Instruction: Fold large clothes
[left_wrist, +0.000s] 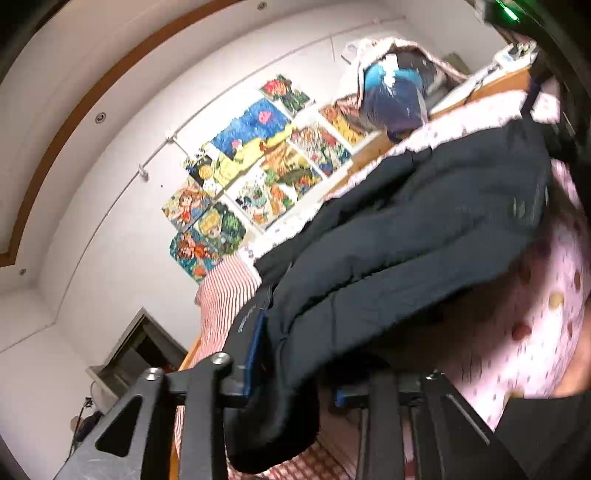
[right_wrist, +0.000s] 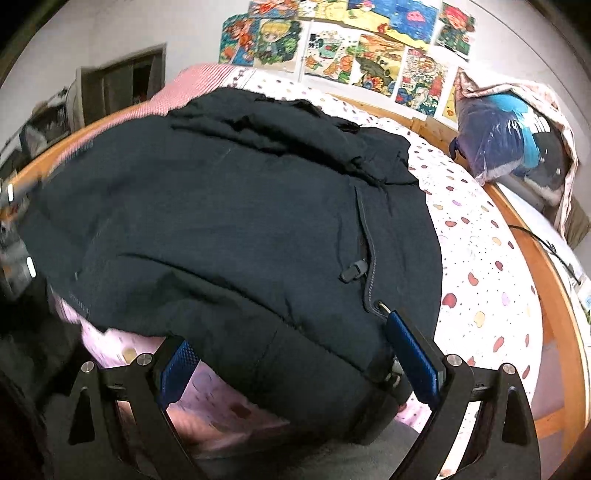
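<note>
A large dark navy jacket (right_wrist: 229, 221) lies spread over a bed with a pink spotted sheet (right_wrist: 480, 280). Its zipper (right_wrist: 369, 269) runs down the front toward the near hem. My right gripper (right_wrist: 291, 354) is open, its blue pads (right_wrist: 413, 358) standing either side of the jacket's near hem, which hangs over the bed edge. In the tilted left wrist view the jacket (left_wrist: 406, 229) drapes over my left gripper (left_wrist: 291, 369); a fold of it lies between the blue pads (left_wrist: 255, 354), but the right finger is hidden, so the grip is unclear.
A wooden bed frame (right_wrist: 546, 280) rims the mattress. A plastic-wrapped bundle of clothes (right_wrist: 506, 140) sits at the far right corner. Colourful drawings (right_wrist: 369, 48) cover the wall behind. A red striped pillow (left_wrist: 225, 295) lies at the head end. A dark cabinet (right_wrist: 122, 81) stands far left.
</note>
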